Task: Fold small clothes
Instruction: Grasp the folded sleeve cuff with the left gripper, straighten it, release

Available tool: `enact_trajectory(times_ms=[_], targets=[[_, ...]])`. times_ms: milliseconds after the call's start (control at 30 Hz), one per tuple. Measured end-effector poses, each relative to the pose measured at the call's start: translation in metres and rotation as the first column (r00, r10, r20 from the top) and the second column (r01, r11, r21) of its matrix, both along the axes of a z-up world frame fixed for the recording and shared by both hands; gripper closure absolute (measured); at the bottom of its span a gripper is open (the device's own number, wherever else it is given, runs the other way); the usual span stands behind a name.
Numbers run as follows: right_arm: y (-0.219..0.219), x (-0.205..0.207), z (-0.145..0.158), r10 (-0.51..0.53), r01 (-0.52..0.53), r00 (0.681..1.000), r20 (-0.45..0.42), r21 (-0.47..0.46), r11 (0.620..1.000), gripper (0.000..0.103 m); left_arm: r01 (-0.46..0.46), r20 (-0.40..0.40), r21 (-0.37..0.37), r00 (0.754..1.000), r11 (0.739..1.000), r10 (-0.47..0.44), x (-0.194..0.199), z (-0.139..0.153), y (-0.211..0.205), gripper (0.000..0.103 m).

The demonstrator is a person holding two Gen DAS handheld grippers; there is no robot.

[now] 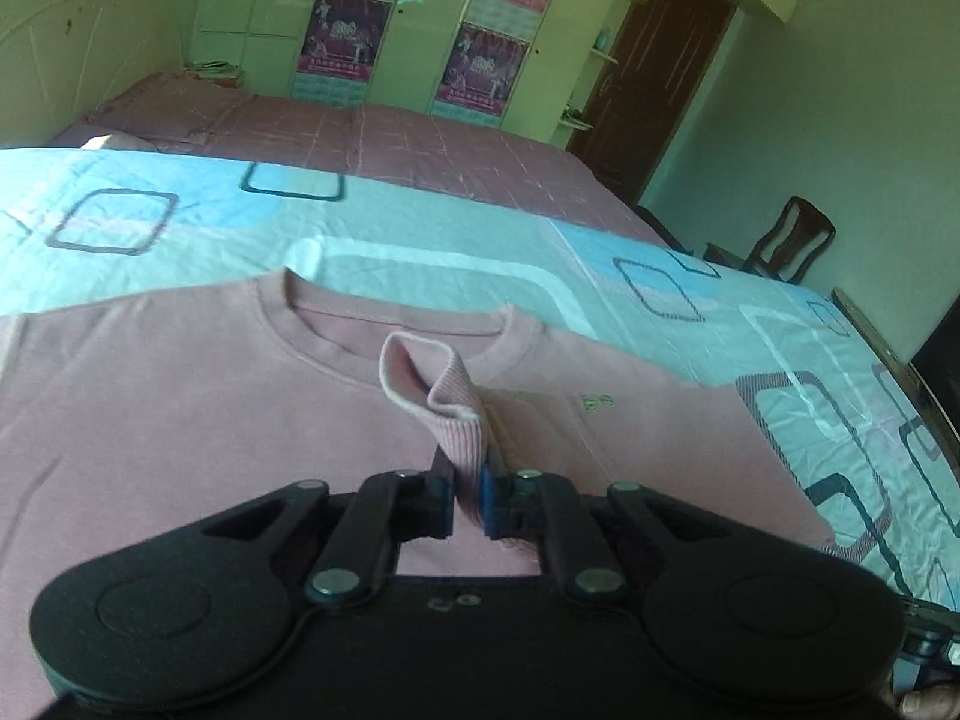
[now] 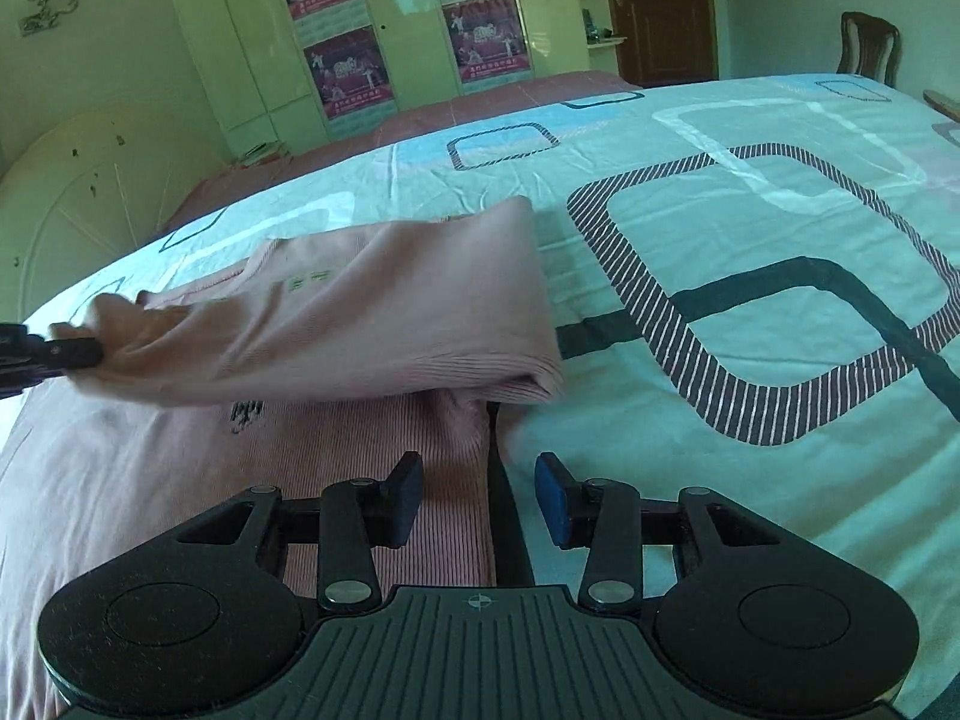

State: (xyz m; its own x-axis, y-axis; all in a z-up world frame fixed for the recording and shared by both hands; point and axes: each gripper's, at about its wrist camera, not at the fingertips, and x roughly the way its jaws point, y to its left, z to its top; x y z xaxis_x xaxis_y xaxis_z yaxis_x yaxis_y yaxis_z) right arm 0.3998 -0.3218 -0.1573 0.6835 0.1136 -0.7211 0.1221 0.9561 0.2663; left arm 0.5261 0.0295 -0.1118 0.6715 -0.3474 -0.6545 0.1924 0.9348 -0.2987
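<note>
The bedsheet [image 2: 750,360] carried a pink sweater [image 1: 180,420] lying flat at the near left. The left gripper [image 1: 467,498] was clamped on the sleeve cuff [image 1: 447,396], drawn across the chest. The right gripper [image 2: 478,495] stood released over the hem. Judged early: one sleeve folded in, body folds remaining.

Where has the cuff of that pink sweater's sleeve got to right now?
The ribbed cuff is pinched in the left gripper, over the pink sweater's chest just below the neckline; in the right wrist view the sleeve crosses the body leftward.
</note>
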Motion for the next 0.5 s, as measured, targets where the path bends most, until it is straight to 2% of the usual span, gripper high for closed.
enact_trajectory(times_ms=[133, 233, 333, 400, 500], targets=[[0.002, 0.01, -0.004, -0.017, 0.017, 1.0, -0.002, -0.027, 0.999, 0.062, -0.057, -0.052, 0.008, 0.997, 0.998, 0.057, -0.004, -0.013, 0.038, 0.096], [0.002, 0.012, -0.002, -0.012, 0.012, 1.0, 0.002, -0.027, 1.0, 0.063, -0.064, -0.09, 0.003, 0.994, 0.998, 0.064, -0.006, -0.028, 0.045, 0.096], [0.002, 0.013, -0.001, -0.022, 0.021, 1.0, -0.011, -0.082, 0.996, 0.08, -0.072, -0.088, 0.001, 0.994, 0.997, 0.072, -0.012, -0.037, 0.048, 0.096], [-0.002, 0.013, -0.003, -0.036, 0.034, 0.999, -0.027, -0.074, 0.997, 0.081, -0.088, -0.082, -0.012, 0.993, 0.996, 0.086, -0.015, -0.042, 0.052, 0.096], [-0.002, 0.014, -0.001, -0.002, -0.001, 0.999, -0.041, -0.073, 0.997, 0.08, -0.087, -0.078, -0.029, 0.993, 0.996, 0.085, -0.02, -0.043, 0.057, 0.095]])
